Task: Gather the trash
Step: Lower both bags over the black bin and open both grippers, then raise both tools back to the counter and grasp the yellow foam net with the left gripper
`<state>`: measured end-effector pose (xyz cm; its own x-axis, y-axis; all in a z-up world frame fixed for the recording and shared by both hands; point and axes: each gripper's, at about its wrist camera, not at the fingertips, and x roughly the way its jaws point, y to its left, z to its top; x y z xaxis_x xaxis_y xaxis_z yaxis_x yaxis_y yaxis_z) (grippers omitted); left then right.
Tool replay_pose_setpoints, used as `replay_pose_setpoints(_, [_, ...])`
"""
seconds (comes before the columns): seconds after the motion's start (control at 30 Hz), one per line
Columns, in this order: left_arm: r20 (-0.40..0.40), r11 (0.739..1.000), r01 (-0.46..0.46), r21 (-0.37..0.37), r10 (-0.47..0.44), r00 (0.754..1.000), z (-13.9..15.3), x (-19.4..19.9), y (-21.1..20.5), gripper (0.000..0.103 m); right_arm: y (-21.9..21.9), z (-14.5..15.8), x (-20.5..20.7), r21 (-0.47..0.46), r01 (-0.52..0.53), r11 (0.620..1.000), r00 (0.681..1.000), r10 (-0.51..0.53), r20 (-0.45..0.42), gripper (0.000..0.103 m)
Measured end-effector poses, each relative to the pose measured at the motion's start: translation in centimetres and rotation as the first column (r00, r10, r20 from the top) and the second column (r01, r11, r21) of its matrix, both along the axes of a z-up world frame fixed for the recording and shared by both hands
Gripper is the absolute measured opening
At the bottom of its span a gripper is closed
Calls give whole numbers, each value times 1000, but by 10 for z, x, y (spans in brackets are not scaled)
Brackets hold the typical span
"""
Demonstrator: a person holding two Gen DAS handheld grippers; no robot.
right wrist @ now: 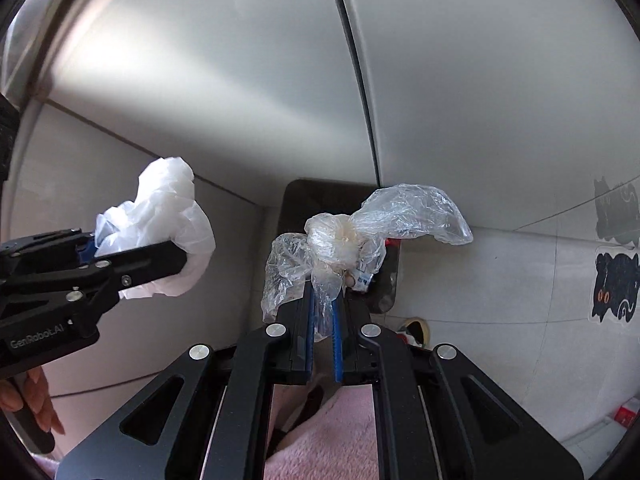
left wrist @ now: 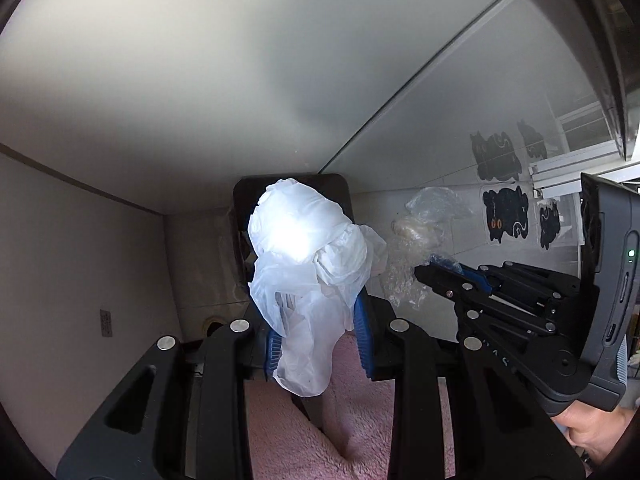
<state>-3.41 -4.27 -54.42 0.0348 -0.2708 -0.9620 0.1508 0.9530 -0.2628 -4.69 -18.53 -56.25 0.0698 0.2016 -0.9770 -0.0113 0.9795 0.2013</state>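
My left gripper (left wrist: 316, 332) is shut on a crumpled white plastic bag (left wrist: 308, 248) and holds it up in the air. It also shows in the right wrist view (right wrist: 160, 256) at the left, with the white bag (right wrist: 168, 216) bulging past its tip. My right gripper (right wrist: 323, 312) is shut on a clear crumpled plastic bag (right wrist: 360, 232) with a pale lump inside. In the left wrist view the right gripper (left wrist: 436, 272) comes in from the right with the clear bag (left wrist: 420, 232). A dark bin (right wrist: 304, 200) stands on the floor behind both bags.
A grey fridge or cabinet front (right wrist: 240, 60) fills the background. White floor tiles (right wrist: 500, 280) carry black cat stickers (right wrist: 616, 284). A pink fuzzy fabric (left wrist: 352, 432) lies below the grippers. A tape roll (right wrist: 416, 328) lies on the floor near the bin.
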Motion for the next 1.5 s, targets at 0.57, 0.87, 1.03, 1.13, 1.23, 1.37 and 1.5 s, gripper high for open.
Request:
replay_pose_setpoints(0.57, [-27,1000,-2,25,3,1000,-39,27,-9,45,5,-47,8,-21,-38,999,998,37,-44,13])
replay_pose_setpoints(0.87, [-4,999,-21,36,21,1000,-29,33,-1,60,12,-30,2,-50,-58,997,998,57,-11,50])
replay_pose_setpoints(1.03, [26,998,-24,62,23,999,-12,34,0,79,15,-17,0,-80,-75,994,997,75,0,88])
replay_pose_setpoints(1.13, [37,997,-16,72,13,999,2,34,4,87,12,-3,1,-94,-78,993,997,79,10,98])
replay_pose_setpoints(1.23, [54,998,-19,67,16,998,20,33,7,92,9,12,5,-92,-74,993,997,76,16,99])
replay_pose_setpoints(1.37, [84,998,-35,50,30,996,48,29,17,95,4,40,6,-91,-74,993,997,77,23,99])
replay_pose_setpoints(1.5, [133,999,-27,39,21,991,88,21,25,95,-1,73,8,-86,-70,994,996,74,40,99])
